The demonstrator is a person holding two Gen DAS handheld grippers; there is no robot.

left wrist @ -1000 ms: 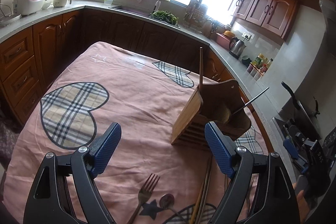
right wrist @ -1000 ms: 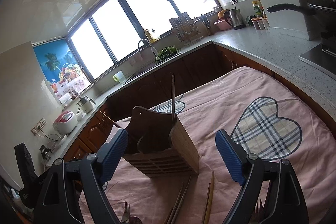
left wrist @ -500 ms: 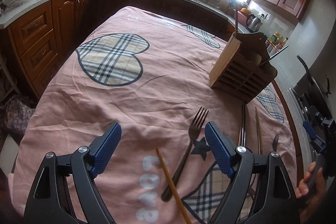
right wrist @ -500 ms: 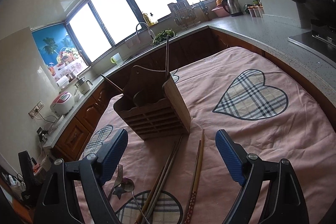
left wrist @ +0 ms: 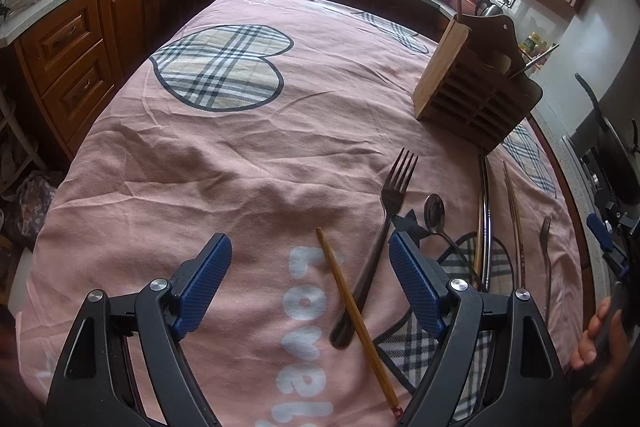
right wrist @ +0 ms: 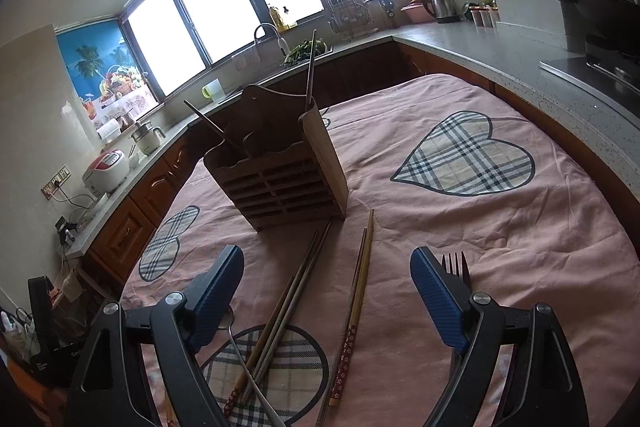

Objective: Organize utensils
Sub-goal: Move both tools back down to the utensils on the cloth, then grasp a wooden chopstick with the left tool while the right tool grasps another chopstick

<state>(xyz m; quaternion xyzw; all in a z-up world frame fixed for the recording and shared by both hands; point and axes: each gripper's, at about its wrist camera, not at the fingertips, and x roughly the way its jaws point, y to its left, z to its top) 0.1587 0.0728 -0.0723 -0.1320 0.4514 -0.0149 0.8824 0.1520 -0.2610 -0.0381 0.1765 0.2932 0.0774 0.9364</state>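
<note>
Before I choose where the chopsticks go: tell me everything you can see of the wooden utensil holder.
The wooden utensil holder stands upright on the pink cloth. It looks like wood: slatted dark front, lighter side panel, taller curved back board, compartments along the top. One stick rises from each end. Loose chopsticks lie just before its base; neither gripper touches it.

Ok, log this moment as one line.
left tongs: open, over chopstick | right tongs: open, over chopsticks | holder: upright on cloth | nothing held
</note>
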